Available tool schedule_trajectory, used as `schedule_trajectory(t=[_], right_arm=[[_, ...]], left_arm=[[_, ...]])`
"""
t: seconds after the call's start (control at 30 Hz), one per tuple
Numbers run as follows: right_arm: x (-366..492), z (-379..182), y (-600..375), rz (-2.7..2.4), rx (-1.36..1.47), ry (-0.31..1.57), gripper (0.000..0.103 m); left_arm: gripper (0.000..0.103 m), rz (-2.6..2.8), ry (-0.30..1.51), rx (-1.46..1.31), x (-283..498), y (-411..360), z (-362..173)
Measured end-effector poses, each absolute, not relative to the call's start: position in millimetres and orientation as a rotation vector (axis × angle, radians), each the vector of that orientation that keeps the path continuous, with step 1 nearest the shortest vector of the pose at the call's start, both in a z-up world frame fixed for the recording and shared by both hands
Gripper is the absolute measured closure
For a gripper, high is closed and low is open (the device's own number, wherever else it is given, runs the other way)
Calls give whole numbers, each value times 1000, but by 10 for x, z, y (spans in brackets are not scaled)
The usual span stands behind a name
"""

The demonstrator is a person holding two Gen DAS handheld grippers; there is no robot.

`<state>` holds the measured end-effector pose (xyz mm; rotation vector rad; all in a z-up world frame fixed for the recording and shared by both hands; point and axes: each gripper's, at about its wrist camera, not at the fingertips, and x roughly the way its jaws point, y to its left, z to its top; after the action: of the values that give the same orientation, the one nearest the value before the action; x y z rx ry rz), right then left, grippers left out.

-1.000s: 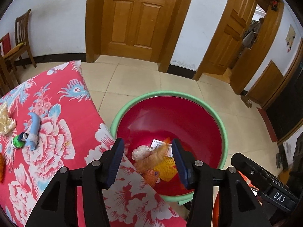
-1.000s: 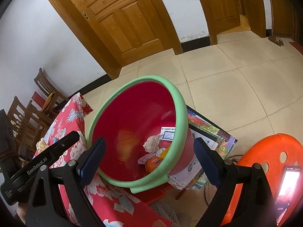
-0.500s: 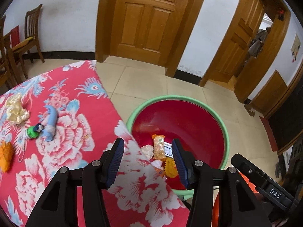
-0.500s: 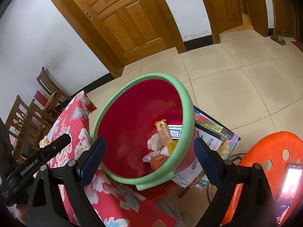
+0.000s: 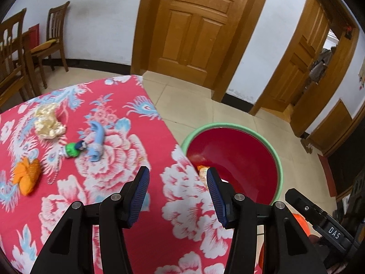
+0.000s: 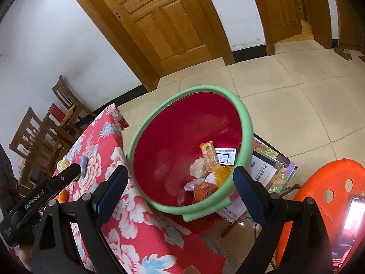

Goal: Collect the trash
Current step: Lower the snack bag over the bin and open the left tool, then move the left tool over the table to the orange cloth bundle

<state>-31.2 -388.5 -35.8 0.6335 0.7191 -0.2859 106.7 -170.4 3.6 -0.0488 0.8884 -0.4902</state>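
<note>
A red basin with a green rim [image 5: 277, 159] [image 6: 245, 116] stands beside the table and holds an orange snack wrapper [image 6: 209, 157], crumpled tissue [image 6: 198, 167], a small orange box [image 6: 203, 189] and a card. My left gripper [image 5: 178, 183] is open and empty over the red floral tablecloth [image 5: 109, 182] near its edge. On the cloth lie a blue wrapper [image 5: 97, 141], a green-capped bit [image 5: 71, 150], an orange wrapper [image 5: 27, 175] and a cream crumpled wrapper [image 5: 48, 121]. My right gripper [image 6: 179, 188] is open and empty above the basin's near rim.
An orange plastic stool [image 6: 328, 182] with a phone [image 6: 348, 228] on it stands at the right. Printed cardboard [image 6: 273, 164] lies under the basin. Wooden chairs [image 5: 49, 43] stand at the far left by the wall, and wooden doors [image 5: 194, 29] line the back.
The left gripper has swung left, away from over the basin, to above the tablecloth; the orange snack wrapper it let go lies in the basin. The right gripper shifted slightly.
</note>
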Motion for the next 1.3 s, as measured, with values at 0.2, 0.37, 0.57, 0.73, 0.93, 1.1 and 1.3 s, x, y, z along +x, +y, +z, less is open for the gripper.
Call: schedule_trajectory(t=[0.2,0.37,0.57,0.73,0.93,1.1,1.3], right_arm=[[-290,-310,-3754,-261,618,718,10],[-276,-286,-3649,-241,606,722,10],[-234,-294,-3535,-221,596,738,10],[-204,-288,-3409,-200,579,744,10],[-149,-295,-3279,-176,561,757,10],[-107,-307,-3215,-170,549,770,10],[-55,-339,-3143,-166,535,787,10]], left_arm=[[49,-450,875,-63,1038,-1465,77],[49,-415,869,-80,1030,-1268,104],[49,-376,856,-100,1003,-1012,124],[49,-332,848,-116,993,-776,118],[49,-263,846,-138,1021,-462,77],[49,-203,853,-146,1067,-227,-12],[49,-152,856,-154,1110,-25,-85]])
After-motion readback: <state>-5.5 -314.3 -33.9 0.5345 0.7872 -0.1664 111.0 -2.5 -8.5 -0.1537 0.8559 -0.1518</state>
